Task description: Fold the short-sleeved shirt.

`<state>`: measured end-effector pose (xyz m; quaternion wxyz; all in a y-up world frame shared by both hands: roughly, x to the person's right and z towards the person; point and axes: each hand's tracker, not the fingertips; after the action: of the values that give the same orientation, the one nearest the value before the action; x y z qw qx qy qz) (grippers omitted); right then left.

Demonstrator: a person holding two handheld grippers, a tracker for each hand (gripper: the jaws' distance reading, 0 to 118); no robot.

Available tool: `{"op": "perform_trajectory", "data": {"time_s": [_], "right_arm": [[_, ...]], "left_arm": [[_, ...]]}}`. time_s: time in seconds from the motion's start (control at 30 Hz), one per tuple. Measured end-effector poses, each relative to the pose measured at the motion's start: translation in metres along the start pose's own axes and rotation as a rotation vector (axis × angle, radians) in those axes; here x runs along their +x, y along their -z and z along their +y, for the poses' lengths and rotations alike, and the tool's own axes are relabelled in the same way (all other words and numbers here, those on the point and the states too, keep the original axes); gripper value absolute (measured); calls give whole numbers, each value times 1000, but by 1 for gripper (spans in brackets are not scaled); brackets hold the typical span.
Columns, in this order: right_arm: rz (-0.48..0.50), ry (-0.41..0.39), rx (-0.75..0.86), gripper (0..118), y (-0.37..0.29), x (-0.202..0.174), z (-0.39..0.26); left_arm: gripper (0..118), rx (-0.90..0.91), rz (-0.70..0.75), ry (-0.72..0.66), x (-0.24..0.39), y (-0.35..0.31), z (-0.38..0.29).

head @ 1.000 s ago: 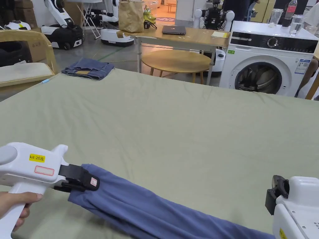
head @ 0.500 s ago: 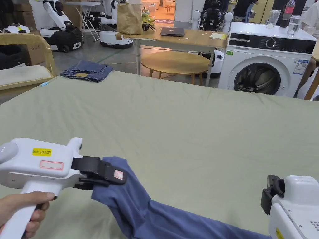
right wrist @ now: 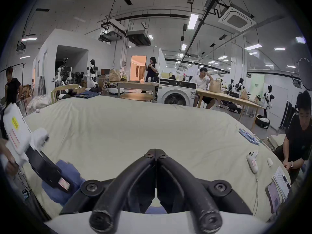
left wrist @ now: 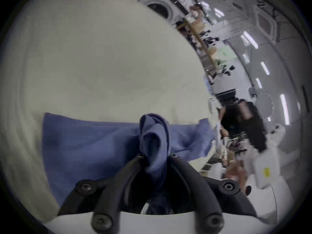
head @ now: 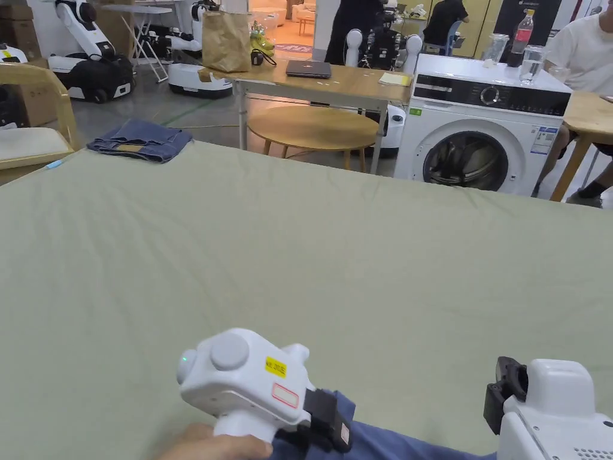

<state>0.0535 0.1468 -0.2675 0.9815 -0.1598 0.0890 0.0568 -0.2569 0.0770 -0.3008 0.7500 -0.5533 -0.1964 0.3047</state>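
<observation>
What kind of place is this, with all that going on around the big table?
Probably a robotics lab or test workshop. Humanoid robots stand along the wall, a washing machine sits on the open floor, and a green cloth-covered table serves for folding clothes.

yellow sticker (head: 276, 366) on left claw — print too small to read

A pale green sheet covers the surface (head: 299, 239), and folded blue jeans (head: 140, 139) lie at its far left corner. Beyond the far edge stands a white washing machine (head: 479, 141) with glasses and a bottle (head: 522, 33) on top. Left of it is a round wooden table (head: 311, 127) beneath a longer desk carrying a laptop (head: 309, 68) and a brown paper bag (head: 226, 41). A game controller (right wrist: 252, 160) and a phone (right wrist: 272, 196) rest on the sheet's near right
</observation>
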Motion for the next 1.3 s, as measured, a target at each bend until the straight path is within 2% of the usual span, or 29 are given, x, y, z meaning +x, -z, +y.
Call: {"op": "perform_trajectory", "data": {"time_s": [0.07,0.17,0.2,0.27,0.3,0.37,0.47,0.5,0.53,0.6,0.63,0.77,0.87,0.97,1.1,1.13,1.2,1.3], "right_arm": [[-7,7,-7,0,0,3,-3],[-14,19,-22,0,0,7,-6],[-15,20,-23,0,0,7,-7],[-18,22,-24,0,-1,8,-7],[-18,23,-24,0,-1,8,-7],[-14,27,-11,0,-3,9,-8],[-17,23,-3,0,-2,10,-8],[-14,25,0,0,-2,10,-8],[-12,27,-1,0,-2,10,-7],[-8,28,0,0,-2,10,-7],[-4,33,3,0,-2,10,-8],[10,45,5,0,-2,8,-8],[18,37,3,0,-1,5,-8],[25,28,0,0,0,4,-9],[25,22,3,0,-2,3,-9],[23,20,4,0,-2,4,-10],[18,21,0,0,-3,4,-12],[16,22,-10,0,-2,5,-14]], "left_arm": [[9,-15,55,18,1,17,-1],[12,-9,27,-36,-3,22,0],[22,-3,-33,-68,-4,19,1],[50,-3,-115,-70,0,12,1],[58,5,-90,-39,7,5,-2],[58,24,-41,44,15,-6,-3],[58,43,-120,19,17,-27,-7],[56,70,-158,-1,15,-35,-8],[48,93,-183,-4,14,-41,-9],[17,142,-202,25,12,-52,-9],[13,160,-192,35,11,-53,-10],[9,170,-69,27,1,-42,-12],[8,110,1,29,-5,-19,-12],[8,20,-41,54,-3,7,-19],[8,15,-267,25,1,25,-27],[8,29,-283,48,4,27,-28],[8,44,-248,120,10,38,-29],[5,-15,-145,35,-1,58,-28]]}}
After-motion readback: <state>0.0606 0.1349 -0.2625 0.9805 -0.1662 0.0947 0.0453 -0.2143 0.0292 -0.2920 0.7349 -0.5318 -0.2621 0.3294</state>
